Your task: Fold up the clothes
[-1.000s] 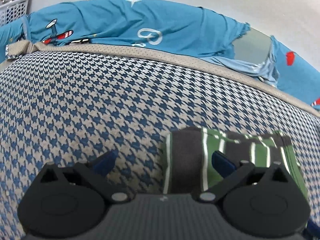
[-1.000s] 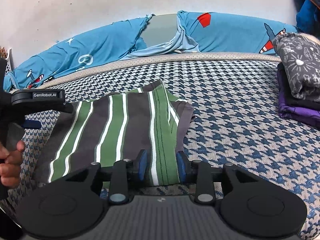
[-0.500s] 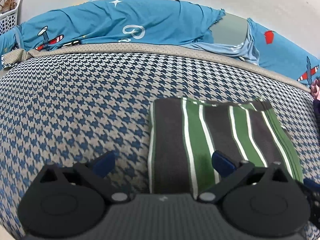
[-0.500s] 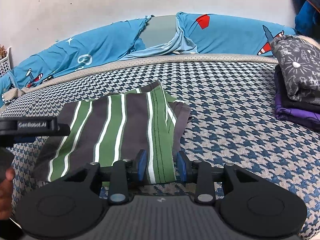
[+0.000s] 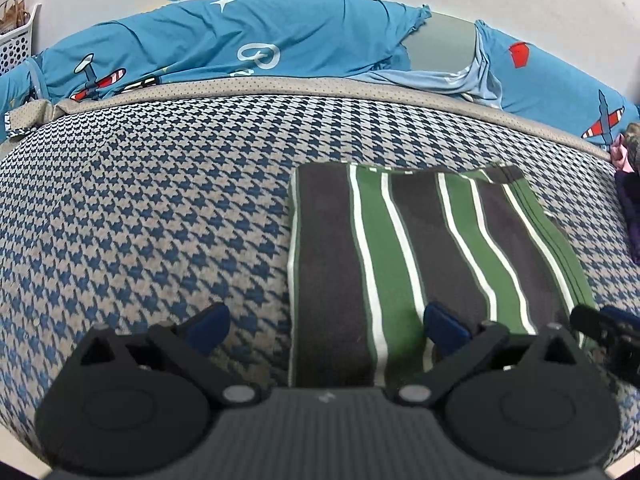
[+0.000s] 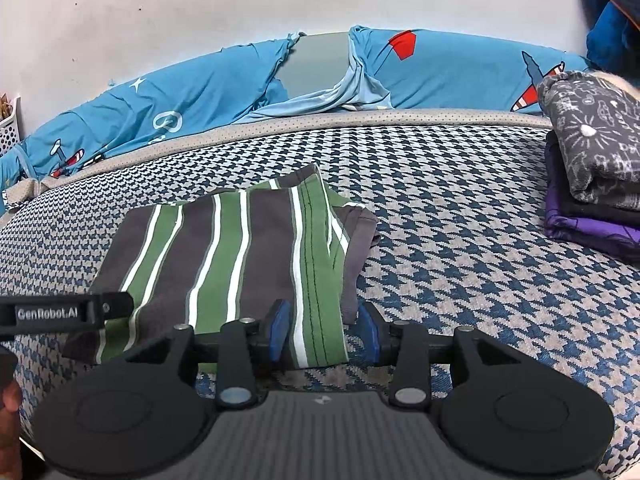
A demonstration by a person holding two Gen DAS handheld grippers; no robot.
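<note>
Far left, a white basket sits by the wall, one of them, w/ something brown in it. Behind the bed, a blue airplane-print sheet runs along the back edge.

Left gripper: jaws stand wide apart, nothing between the pads. One pad is over the bare houndstooth cover, the other above the near end of the striped garment. It hovers at that piece's left near corner, gripping nothing.

The striped garment is the task piece: one item, grey/green/white stripes, already folded to a rough rectangle, lying flat on the bed about mid-cover. In the right wrist view a grey flap sticks out beyond the right edge, so layers aren't perfectly aligned.

Right gripper: jaws are opening, the near right edge of the garment betw. them; pads no longer look pressed on the cloth, so it reads as letting go.

Handling, as I judge it: light, soft knit, no stiffness, will sag and the layers may slide apart if lifted by one point. Best taken at the two near corners, pinching all layers together, or by the folded left edge.

Far right: a stack of folded clothes, approx. three pieces (grey print on top, black, purple below), well apart from the striped one.
</note>
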